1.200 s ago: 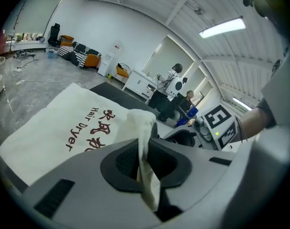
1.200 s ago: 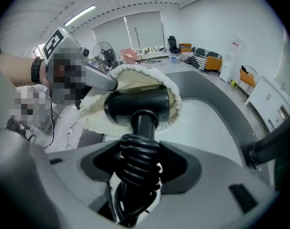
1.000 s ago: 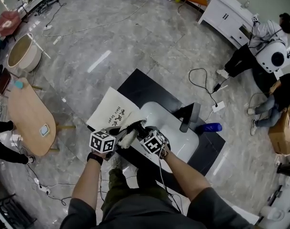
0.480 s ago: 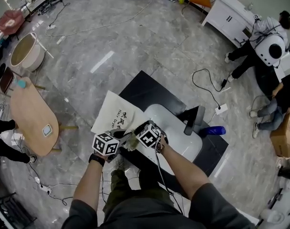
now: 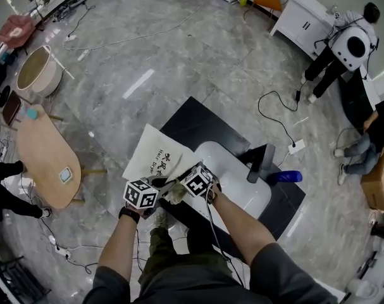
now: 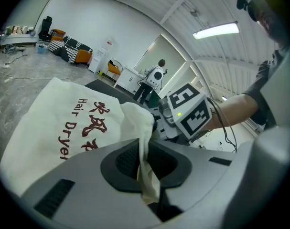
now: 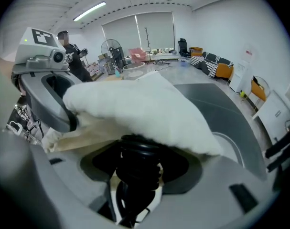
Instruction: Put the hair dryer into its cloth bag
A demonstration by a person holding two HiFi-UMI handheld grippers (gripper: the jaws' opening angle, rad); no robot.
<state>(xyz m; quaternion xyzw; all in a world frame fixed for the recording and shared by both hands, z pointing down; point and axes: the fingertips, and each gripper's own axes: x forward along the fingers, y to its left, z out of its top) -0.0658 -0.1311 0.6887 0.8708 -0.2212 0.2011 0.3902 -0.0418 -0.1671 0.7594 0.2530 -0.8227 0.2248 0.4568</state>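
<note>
The cream cloth bag with dark red "Hair Dryer" print (image 5: 155, 157) lies flat, its closed end pointing away from the person and its mouth gathered right at the two claws. The left claw (image 6: 148, 187) is clenched on a fold of the mouth's edge, and cloth hangs down between its jaws. The right claw (image 7: 135, 175) is clamped on the black ribbed cord end of the hair dryer (image 7: 135, 163). The bag's cloth drapes over everything ahead of that end, so the dryer's body is probably already inside, though it is hidden. In the head view the claws sit just beside each other, left of the white rounded tabletop (image 5: 242, 182). The bag's long axis runs from the right claw straight ahead, so the push should follow that line while the left claw holds the mouth open
</note>
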